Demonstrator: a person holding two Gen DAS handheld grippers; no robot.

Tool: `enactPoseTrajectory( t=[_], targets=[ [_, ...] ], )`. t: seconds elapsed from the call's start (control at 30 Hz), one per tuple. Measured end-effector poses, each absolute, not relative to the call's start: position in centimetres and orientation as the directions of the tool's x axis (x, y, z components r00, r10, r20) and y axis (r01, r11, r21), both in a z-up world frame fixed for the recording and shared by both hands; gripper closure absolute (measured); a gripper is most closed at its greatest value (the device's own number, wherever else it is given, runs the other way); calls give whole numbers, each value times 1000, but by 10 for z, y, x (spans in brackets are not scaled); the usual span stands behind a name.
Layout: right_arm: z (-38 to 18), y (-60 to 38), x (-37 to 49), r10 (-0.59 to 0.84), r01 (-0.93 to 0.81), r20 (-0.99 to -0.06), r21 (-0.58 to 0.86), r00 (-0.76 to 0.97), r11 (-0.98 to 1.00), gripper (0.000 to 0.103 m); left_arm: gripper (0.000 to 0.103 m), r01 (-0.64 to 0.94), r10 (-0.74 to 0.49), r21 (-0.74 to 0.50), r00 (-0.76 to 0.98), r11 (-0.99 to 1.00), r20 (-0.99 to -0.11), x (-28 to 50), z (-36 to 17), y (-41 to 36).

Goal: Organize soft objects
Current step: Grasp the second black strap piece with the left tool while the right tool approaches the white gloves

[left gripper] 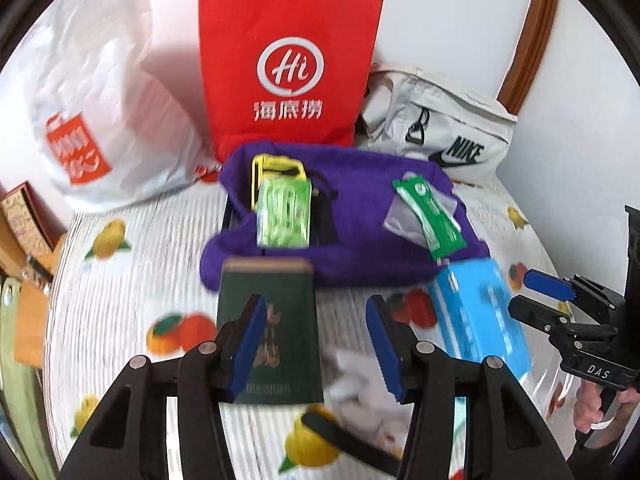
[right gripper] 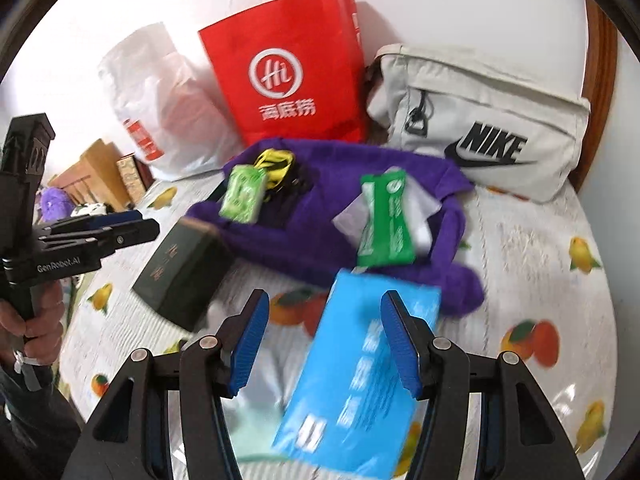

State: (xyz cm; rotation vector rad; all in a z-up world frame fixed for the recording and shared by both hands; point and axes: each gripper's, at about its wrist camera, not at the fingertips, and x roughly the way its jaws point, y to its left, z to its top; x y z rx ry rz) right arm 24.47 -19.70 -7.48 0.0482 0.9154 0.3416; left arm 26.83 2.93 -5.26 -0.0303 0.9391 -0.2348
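Observation:
A purple cloth (left gripper: 360,216) (right gripper: 304,236) lies on the fruit-print table. On it rest a light green packet (left gripper: 285,214) (right gripper: 243,193), a dark green sachet (left gripper: 430,214) (right gripper: 386,220) and a yellow-black strap (left gripper: 276,168) (right gripper: 276,166). A dark green box (left gripper: 276,332) (right gripper: 180,272) lies below my open left gripper (left gripper: 316,344). A blue tissue pack (right gripper: 356,380) (left gripper: 480,316) lies below my open right gripper (right gripper: 324,340). Neither gripper holds anything.
At the back stand a red paper bag (left gripper: 288,72) (right gripper: 292,76), a white plastic bag (left gripper: 92,92) (right gripper: 160,100) and a white Nike pouch (left gripper: 436,120) (right gripper: 480,120). White crumpled tissue (left gripper: 360,396) lies near the front. Boxes (right gripper: 100,176) sit at the left edge.

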Motion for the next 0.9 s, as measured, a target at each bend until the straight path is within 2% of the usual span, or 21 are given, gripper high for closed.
enactPoseTrajectory(
  t=[0.53,0.77,0.87,0.9],
  targets=[
    [-111,-165,166,385,-365,-776,215,499,906,48,53,139,-186,-135,480,981,-857,193,-114,36],
    [-126,-172,147,351,-343,-801,194,485,919,48,53,120,-154,-114,418,986,-895,189,-155,17],
    [-131,-180,140,332,-329,-812,184,481,926,48,53,135,-188,-145,404,980,-895,189,-161,9],
    [-134,-183,138,328,-321,-815,185,478,929,48,50,134,-194,-152,400,979,-896,190,-162,6]
  ],
)
